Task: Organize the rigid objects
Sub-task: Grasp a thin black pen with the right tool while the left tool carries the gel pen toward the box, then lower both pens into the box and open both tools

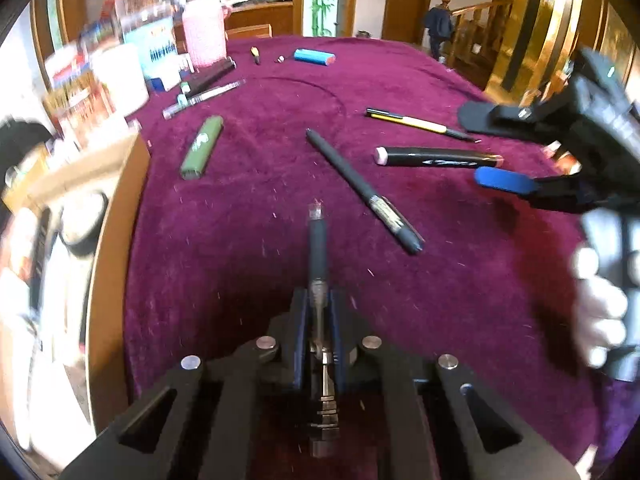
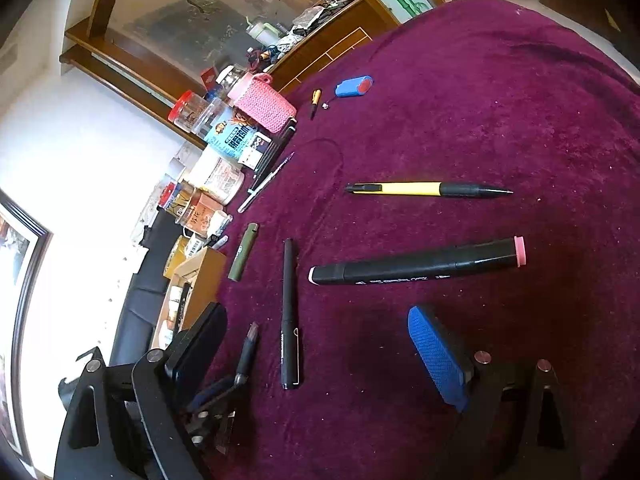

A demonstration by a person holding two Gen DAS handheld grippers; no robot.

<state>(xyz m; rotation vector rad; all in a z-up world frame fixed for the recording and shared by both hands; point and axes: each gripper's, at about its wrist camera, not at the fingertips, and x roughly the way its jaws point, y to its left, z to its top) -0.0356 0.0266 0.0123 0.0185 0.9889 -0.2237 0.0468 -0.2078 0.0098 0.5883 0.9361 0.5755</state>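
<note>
My left gripper (image 1: 318,312) is shut on a dark pen (image 1: 317,248) that points forward above the purple tablecloth (image 1: 248,240); the held pen also shows in the right wrist view (image 2: 246,350). My right gripper (image 2: 316,344) is open and empty, low over the cloth; it also shows in the left wrist view (image 1: 488,148). Ahead of it lie a black marker with pink ends (image 2: 416,266), a black pen (image 2: 289,312) and a yellow-and-black pen (image 2: 424,189). A green lighter-shaped case (image 2: 243,251) lies to the left.
A cardboard box (image 2: 192,280) stands at the table's left edge. Behind it are jars, boxes and a pink knitted bottle cover (image 2: 262,104). A blue case with a red end (image 2: 354,86) and a small yellow tool (image 2: 315,102) lie at the far side.
</note>
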